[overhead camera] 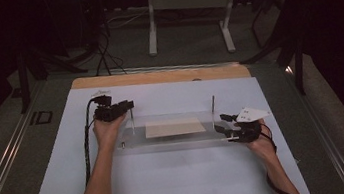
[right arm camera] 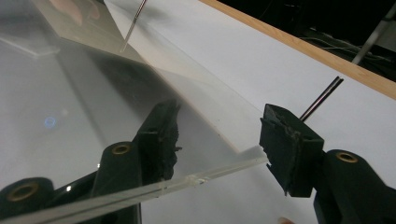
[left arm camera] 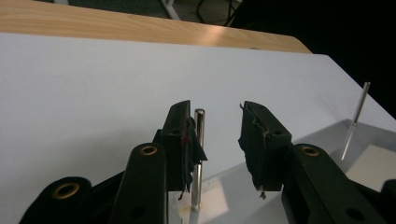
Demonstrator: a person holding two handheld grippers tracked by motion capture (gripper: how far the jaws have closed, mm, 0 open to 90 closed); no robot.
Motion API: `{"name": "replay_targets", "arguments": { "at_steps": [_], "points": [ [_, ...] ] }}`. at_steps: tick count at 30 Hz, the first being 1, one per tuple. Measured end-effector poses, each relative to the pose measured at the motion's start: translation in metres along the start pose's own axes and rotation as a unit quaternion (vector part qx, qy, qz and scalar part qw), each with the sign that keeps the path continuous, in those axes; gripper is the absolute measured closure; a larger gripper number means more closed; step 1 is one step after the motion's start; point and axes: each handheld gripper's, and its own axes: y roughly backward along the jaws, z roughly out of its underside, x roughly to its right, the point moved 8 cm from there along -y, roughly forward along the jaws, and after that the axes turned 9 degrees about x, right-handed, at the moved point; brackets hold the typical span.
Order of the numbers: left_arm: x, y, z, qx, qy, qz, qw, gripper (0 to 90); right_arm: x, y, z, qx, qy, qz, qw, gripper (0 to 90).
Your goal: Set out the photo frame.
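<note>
A clear acrylic plate [overhead camera: 166,142] lies on the white sheet, with a beige card [overhead camera: 174,126] on its middle. A thin metal rod [overhead camera: 132,120] stands upright at the plate's left end and a second rod [overhead camera: 213,107] at its right end. My left gripper [overhead camera: 126,105] is open around the top of the left rod [left arm camera: 200,149], which stands close against one pad [left arm camera: 187,140]; the other pad is well apart from it. My right gripper [overhead camera: 225,123] is open at the plate's right end. The plate's edge [right arm camera: 205,179] runs between its jaws [right arm camera: 219,126], and the right rod [right arm camera: 322,97] rises just behind one finger.
The white sheet [overhead camera: 171,183] covers a wooden table [overhead camera: 157,76]. A short pin [overhead camera: 122,145] stands on the plate's left front corner. Beyond the table are a desk frame [overhead camera: 188,4], dark stands and cables. Metal rails [overhead camera: 2,164] run along the floor at both sides.
</note>
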Motion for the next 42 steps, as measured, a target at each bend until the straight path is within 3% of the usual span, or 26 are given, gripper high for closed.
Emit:
{"name": "replay_targets", "arguments": {
  "at_steps": [12,25,42],
  "points": [
    [0.014,0.024,0.002,0.007,-0.057,0.020,0.9982,60.2,0.001,0.000,-0.002,0.000,-0.007,0.001,1.0000,44.7],
    [0.035,0.056,-0.001,0.028,-0.115,0.034,0.9924,59.1,0.003,-0.001,-0.005,0.003,-0.016,0.005,0.9999,45.0],
    [0.031,0.085,0.009,0.042,-0.123,0.036,0.9909,59.1,0.005,-0.001,-0.008,0.001,-0.028,0.006,0.9996,45.2]
  ]
}}
